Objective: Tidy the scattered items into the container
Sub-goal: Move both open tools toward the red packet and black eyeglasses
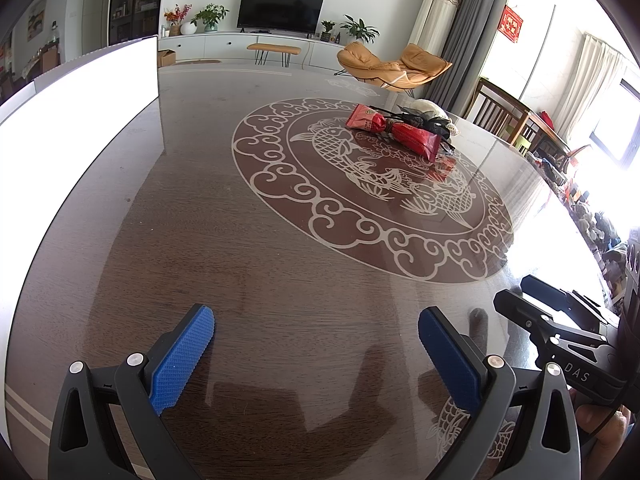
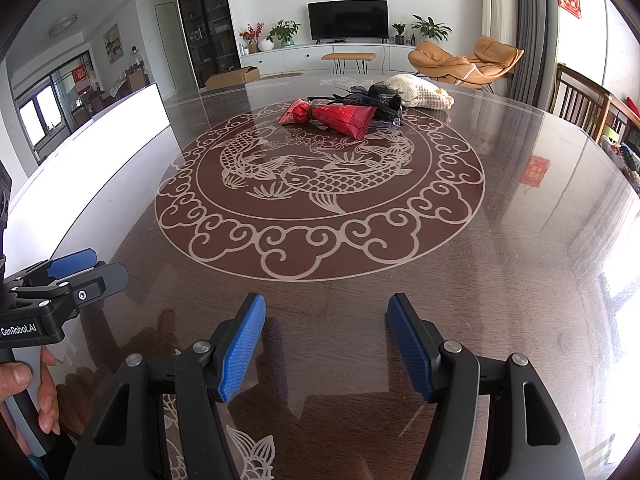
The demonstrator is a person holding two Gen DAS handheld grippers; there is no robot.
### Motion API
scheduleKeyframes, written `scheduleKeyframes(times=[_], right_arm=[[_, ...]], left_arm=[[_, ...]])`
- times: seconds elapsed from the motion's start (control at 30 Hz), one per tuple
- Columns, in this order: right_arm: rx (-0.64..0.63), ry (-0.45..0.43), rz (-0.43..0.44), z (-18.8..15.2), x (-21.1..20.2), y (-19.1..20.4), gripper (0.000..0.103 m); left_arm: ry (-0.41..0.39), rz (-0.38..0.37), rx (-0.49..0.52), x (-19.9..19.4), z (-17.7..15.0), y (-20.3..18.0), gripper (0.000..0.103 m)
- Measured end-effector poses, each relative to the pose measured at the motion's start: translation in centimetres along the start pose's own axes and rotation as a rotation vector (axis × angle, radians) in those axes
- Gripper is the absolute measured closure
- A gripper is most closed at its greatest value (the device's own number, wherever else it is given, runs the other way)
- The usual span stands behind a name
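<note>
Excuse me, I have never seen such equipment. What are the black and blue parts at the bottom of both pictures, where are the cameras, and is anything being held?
They are two hand-held grippers; a person carries one in each hand. Each picture comes from a camera on one gripper, looking forward along its blue fingers. The first shows the left gripper, the second the right gripper; each also shows the other at its side. Both are open and hold nothing. On the glossy table, at the far side of the fish pattern, lie red snack packets, a black ribbon-like item and a cream knitted pouch.
</note>
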State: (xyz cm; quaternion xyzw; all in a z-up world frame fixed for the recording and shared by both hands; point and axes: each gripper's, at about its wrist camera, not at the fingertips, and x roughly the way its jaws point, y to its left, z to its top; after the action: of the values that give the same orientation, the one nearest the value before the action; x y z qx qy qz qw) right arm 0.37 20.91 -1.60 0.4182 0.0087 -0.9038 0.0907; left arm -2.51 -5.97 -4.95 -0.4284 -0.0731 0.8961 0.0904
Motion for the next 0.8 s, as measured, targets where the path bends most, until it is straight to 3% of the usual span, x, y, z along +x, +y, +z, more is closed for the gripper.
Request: scheduleKeyframes(times=[0.2, 0.43, 0.57, 0.7, 0.8], right_arm=[[-0.003, 0.001, -0.001, 0.0, 0.0, 0.1, 0.037], [0.038, 0.006, 0.059, 0.8, 0.3, -0.8, 0.037], [0.06, -0.026, 0.036, 5.2, 1.2, -2.9, 0.037], [0.069, -0.078, -0.06, 11.7, 3.3, -6.7, 0.037], [0.148, -0.094, -0.071, 16.2, 5.7, -9.9, 0.037]], left_arm=[[-0.031, -0.054, -0.081, -0.8, 0.0, 1.7, 0.0], [-0.077, 0.034, -0.108, -2.1, 0.4, 3.6, 0.0], [-0.091, 0.035, -0.13, -2.3, 0.4, 4.0, 0.0], [-0.136, 0.036, -0.126, -3.5, 0.6, 4.0, 0.0], [-0.171, 0.022, -0.131, -4.8, 0.7, 4.2, 0.0]])
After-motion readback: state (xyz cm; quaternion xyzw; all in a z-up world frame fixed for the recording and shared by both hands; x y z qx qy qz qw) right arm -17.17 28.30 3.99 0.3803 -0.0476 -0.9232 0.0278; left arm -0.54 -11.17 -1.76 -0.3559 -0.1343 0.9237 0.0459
